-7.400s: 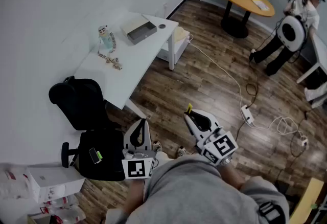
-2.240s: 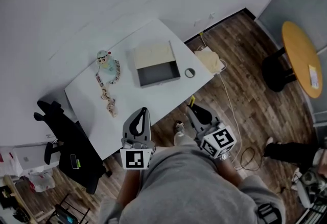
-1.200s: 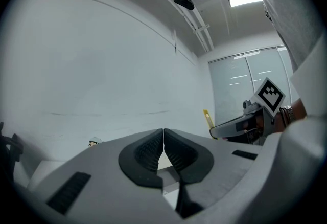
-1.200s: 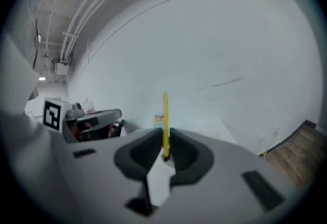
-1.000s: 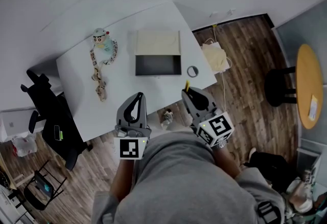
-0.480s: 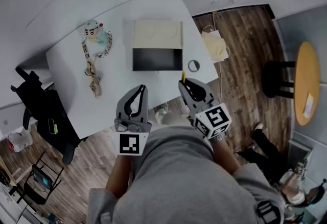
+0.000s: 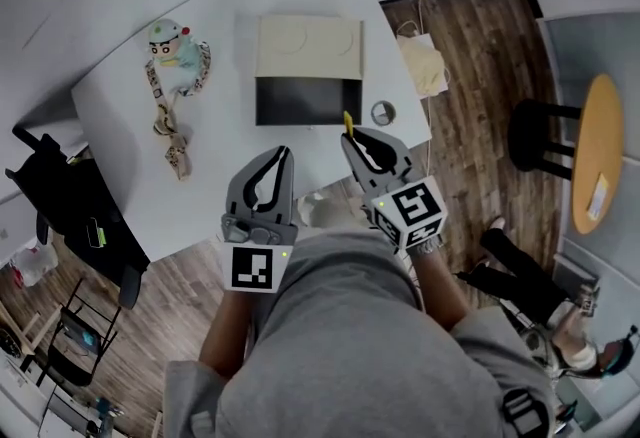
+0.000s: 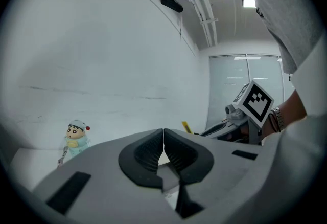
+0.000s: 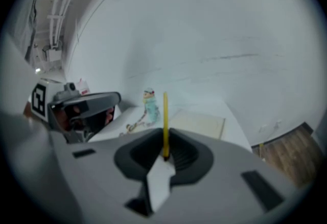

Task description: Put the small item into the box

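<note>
We had the stick (image 9: 165, 115) pinched in our right claw (image 7: 352, 136), its tip poking out just short of the open box (image 7: 305, 101) on the bench (image 7: 200, 176). Our left claw (image 7: 286, 154) was closed on nothing.

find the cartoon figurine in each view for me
Head view: the cartoon figurine stands upper left, at the far left end of the white table.
Left gripper view: lower left, in front of the wall.
Right gripper view: near the centre, just left of the yellow stick.
Shared landmark: that yellow stick, held in the right gripper, shows in all three views.
</note>
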### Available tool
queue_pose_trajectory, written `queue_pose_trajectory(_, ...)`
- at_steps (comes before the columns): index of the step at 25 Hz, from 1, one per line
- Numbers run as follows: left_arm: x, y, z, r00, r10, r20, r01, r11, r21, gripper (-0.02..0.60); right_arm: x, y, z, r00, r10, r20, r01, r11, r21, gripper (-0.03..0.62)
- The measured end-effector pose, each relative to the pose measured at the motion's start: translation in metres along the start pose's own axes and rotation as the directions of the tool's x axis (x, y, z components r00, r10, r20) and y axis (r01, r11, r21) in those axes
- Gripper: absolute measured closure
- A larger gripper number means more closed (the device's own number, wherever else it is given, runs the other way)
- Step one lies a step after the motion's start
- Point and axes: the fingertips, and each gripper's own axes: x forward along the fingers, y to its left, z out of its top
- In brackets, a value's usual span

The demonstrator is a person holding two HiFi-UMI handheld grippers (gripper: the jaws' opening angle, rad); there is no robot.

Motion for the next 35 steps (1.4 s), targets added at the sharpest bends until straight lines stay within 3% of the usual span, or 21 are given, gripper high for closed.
queue_pose_trajectory(12, 0.022, 0.032, -0.008, 0.999, 0.026, -0.026, -0.027, 0.999, -0.02, 0.546, 0.054, -0.013, -0.014, 0.987, 0.041, -0.153, -0.049, 0.998, -0.051, 0.526)
queue_pose_trajectory(22, 0.034, 0.051, -0.01, 0.998, 0.053, -0.022, -0.054, 0.997, -0.05, 0.546, 0.093, -0.025, -0.05, 0.934, 0.096, -0.345, -0.137, 0.986, -0.096, 0.526)
queue_pose_trajectory(35, 0.037, 0.07, -0.017, 0.998, 0.053, -0.037, -0.056, 0.997, -0.062, 0.546, 0.127, -0.035, -0.089, 0.867, 0.105, -0.487, -0.171, 0.981, -0.092, 0.526)
